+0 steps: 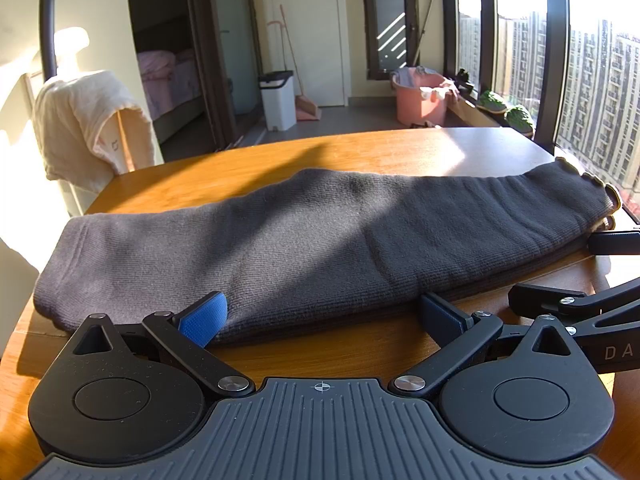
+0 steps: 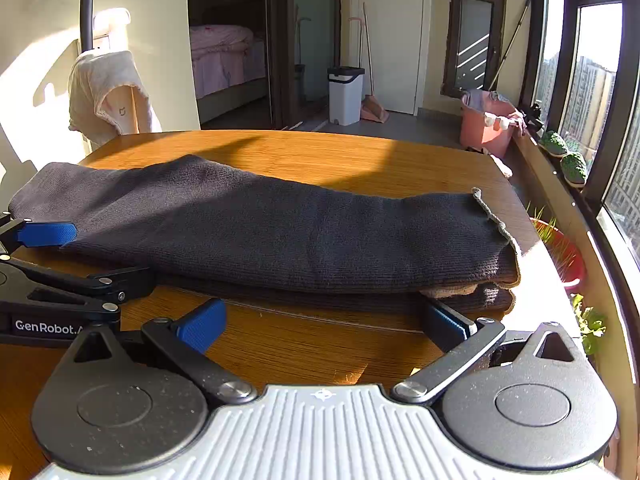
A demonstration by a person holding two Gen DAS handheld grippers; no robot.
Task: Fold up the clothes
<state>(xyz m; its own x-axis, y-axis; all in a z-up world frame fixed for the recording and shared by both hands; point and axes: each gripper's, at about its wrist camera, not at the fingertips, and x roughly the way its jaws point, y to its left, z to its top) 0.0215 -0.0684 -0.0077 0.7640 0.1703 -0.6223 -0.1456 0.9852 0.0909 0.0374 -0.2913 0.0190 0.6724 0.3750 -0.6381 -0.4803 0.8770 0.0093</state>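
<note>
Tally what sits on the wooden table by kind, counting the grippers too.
Dark grey knit garment, folded into a long strip: 1
Grippers, both with jaws open at the near edge: 2, the left gripper and the right gripper
Total: 3, all over the wooden table

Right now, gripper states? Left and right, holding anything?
Left gripper: open, holding nothing, at the near edge of the garment.
Right gripper: open, holding nothing, just short of the garment.
</note>
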